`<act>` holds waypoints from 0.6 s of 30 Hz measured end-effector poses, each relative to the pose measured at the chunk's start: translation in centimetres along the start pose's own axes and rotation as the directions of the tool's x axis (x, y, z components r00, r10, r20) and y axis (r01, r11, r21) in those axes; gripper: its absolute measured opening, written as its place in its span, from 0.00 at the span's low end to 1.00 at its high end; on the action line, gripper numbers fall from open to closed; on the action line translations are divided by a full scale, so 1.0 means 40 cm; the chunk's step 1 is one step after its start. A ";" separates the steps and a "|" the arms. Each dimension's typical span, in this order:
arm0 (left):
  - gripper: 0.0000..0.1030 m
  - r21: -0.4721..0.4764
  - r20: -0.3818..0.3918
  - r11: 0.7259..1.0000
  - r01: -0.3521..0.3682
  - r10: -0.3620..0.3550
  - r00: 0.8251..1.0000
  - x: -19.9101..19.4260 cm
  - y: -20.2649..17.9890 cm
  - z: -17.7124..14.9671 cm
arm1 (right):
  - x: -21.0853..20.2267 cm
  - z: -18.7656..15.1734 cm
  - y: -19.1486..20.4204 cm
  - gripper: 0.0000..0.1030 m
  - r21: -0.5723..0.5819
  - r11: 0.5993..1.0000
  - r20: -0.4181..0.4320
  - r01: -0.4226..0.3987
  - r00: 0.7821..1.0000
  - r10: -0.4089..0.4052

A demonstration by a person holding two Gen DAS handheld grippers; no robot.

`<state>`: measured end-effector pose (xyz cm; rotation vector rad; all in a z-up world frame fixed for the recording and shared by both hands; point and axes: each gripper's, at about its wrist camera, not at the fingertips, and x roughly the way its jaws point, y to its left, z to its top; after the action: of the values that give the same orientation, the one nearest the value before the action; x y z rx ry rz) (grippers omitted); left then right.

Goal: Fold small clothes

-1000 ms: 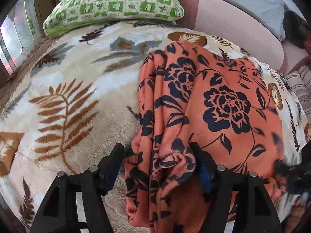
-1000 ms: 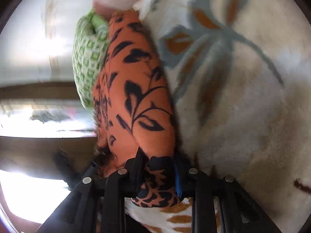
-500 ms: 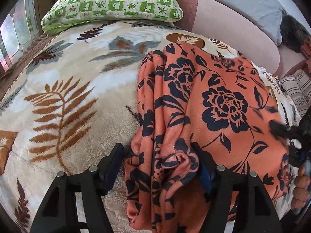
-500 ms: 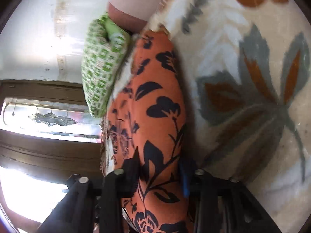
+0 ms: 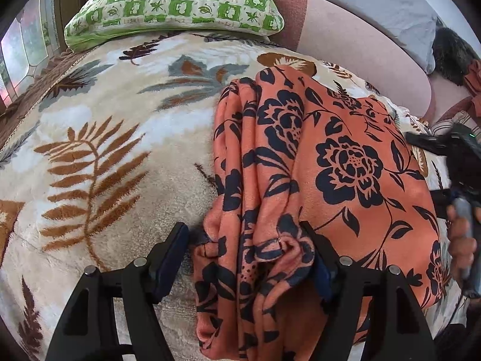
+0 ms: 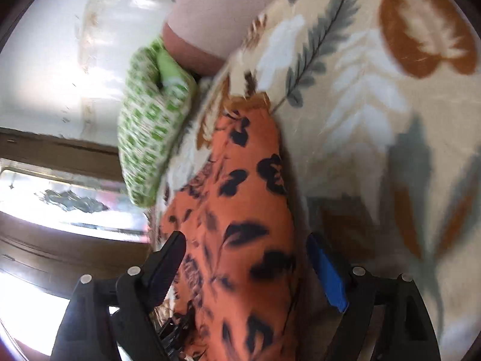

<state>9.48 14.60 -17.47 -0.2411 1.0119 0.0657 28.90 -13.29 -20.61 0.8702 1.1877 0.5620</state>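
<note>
An orange garment with dark navy flowers [image 5: 330,165] lies folded on the leaf-patterned blanket [image 5: 105,150]. My left gripper [image 5: 246,252] is open, its jaws wide on either side of the garment's bunched near-left edge, which lies loose between them. My right gripper [image 6: 243,258] is open too, with the garment's [image 6: 240,225] other edge lying between its spread fingers. The right gripper and the hand holding it also show at the right rim of the left wrist view [image 5: 460,198].
A green-and-white checked pillow [image 5: 174,3] lies at the far end of the blanket against a pink sofa back [image 5: 360,45]. A grey cushion [image 5: 384,6] sits on the sofa back. A window and dark wood frame [image 6: 60,195] are to the left.
My right gripper has opened and let go of the garment's edge, and has swung toward the sofa back. My left gripper has stayed open around the bunched edge.
</note>
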 end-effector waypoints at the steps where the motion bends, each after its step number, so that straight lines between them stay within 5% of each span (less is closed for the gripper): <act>1: 0.73 0.000 0.001 1.000 -0.001 0.001 1.000 0.000 0.000 0.000 | 0.017 0.005 0.005 0.53 0.004 1.000 -0.008 -0.010 1.000 0.010; 3: 0.74 0.002 0.003 1.000 0.002 -0.002 1.000 0.002 0.002 0.000 | 0.008 0.000 0.052 0.38 -0.081 0.997 0.038 0.016 0.999 -0.012; 6: 0.77 0.004 0.005 1.000 -0.005 0.005 1.000 0.009 -0.001 0.001 | 0.033 0.008 -0.005 0.37 -0.052 0.995 0.045 0.086 0.995 -0.083; 8: 0.77 0.004 0.000 1.000 -0.008 0.008 1.000 0.002 -0.002 0.005 | 0.025 0.005 -0.038 0.39 -0.010 0.999 0.040 0.035 0.999 -0.034; 10: 0.77 -0.003 0.001 1.000 0.009 -0.009 1.000 -0.007 0.004 0.007 | -0.011 -0.011 -0.011 0.66 -0.020 0.999 0.051 0.045 0.998 -0.044; 11: 0.77 -0.024 0.006 0.999 0.022 -0.022 1.000 -0.019 0.013 0.007 | -0.037 -0.023 0.005 0.71 -0.044 0.998 0.061 0.034 0.998 -0.031; 18: 0.77 -0.092 0.064 0.992 0.092 -0.086 0.994 -0.113 0.057 -0.013 | -0.168 -0.150 0.027 0.74 -0.116 0.993 0.086 0.018 0.996 -0.008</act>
<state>6.29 16.97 -14.31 -0.3686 0.9386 0.0395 21.23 -16.19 -16.73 0.7782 1.0721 0.5725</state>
